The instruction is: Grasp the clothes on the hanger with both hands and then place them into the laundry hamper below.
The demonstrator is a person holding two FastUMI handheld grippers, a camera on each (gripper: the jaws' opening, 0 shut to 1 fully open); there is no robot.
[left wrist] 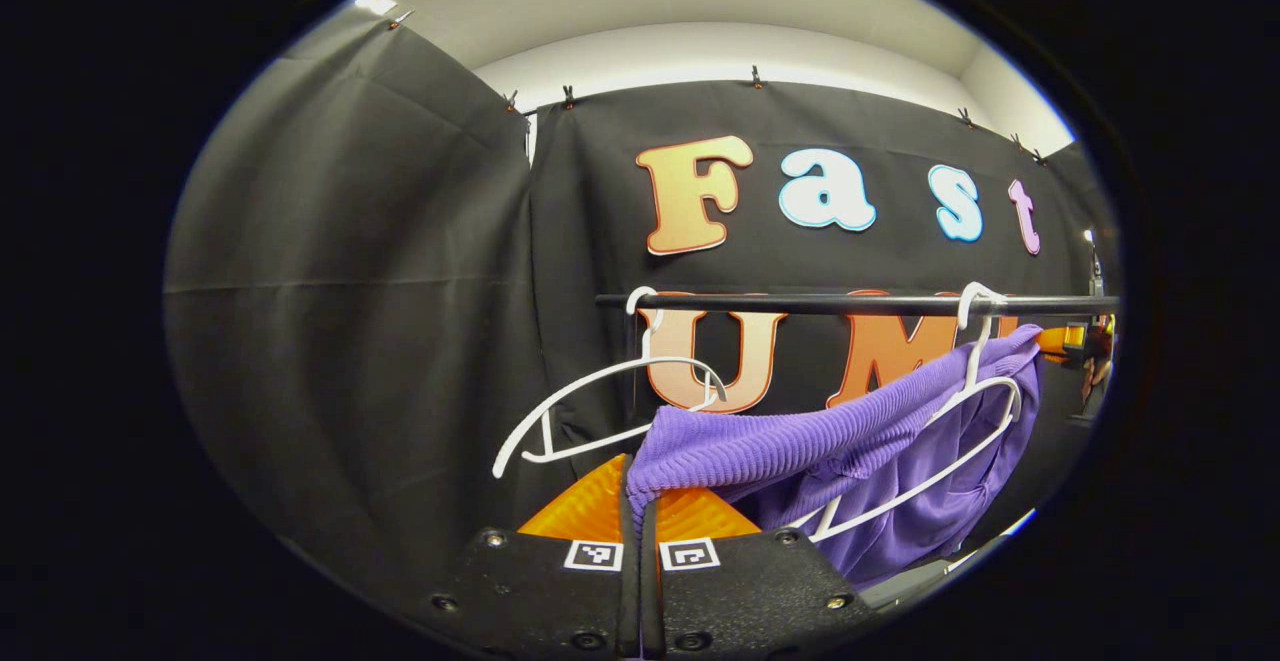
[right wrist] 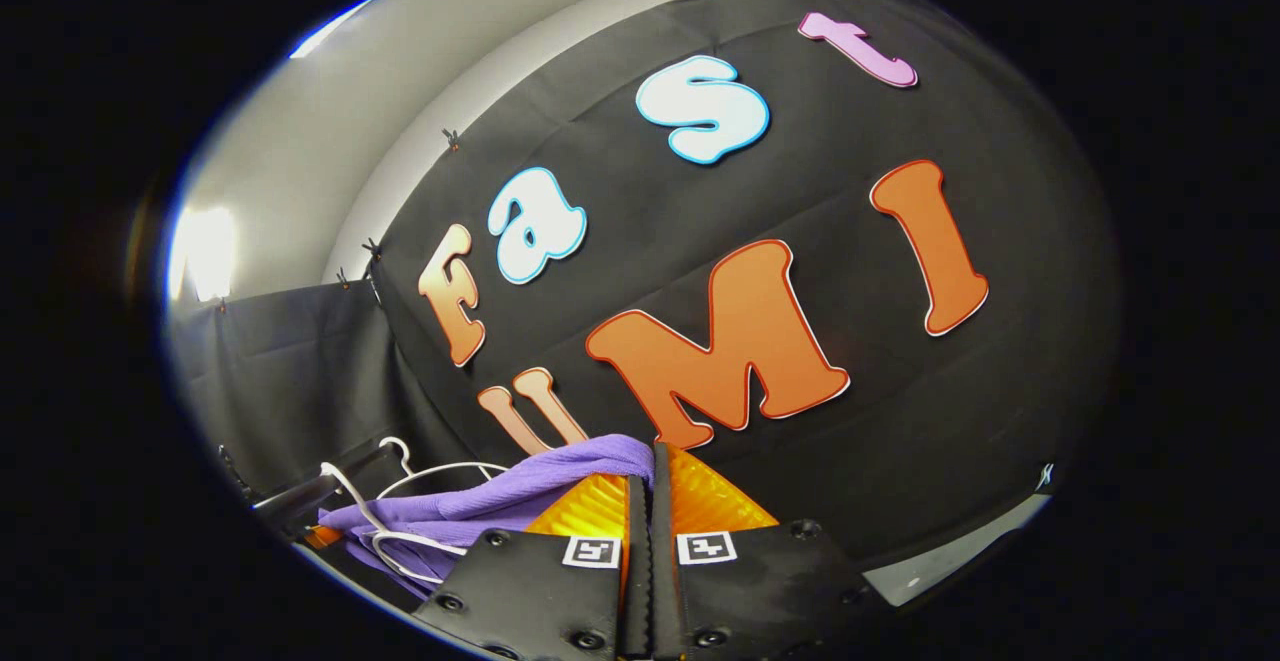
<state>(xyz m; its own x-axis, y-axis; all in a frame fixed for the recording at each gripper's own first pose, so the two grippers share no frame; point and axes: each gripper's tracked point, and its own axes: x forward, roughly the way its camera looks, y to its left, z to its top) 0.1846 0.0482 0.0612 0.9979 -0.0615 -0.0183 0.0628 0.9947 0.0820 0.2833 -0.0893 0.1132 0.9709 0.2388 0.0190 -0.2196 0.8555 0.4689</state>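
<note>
A purple ribbed garment [left wrist: 800,441] hangs off a white hanger [left wrist: 985,396] on the dark rail [left wrist: 850,304]. One corner of it is pulled toward me and pinched in my left gripper [left wrist: 637,476], which is shut on the cloth. In the right gripper view the same purple garment [right wrist: 480,506] stretches from its white hanger [right wrist: 395,539] at the lower left up into my right gripper [right wrist: 653,459]. That gripper's jaws are closed together, with the cloth's edge caught at their tips. The hamper is out of sight.
An empty white hanger [left wrist: 600,411] hangs on the rail to the left of the garment. The rail [right wrist: 300,494] also appears low on the left in the right gripper view. Black cloth walls close in behind and to the left.
</note>
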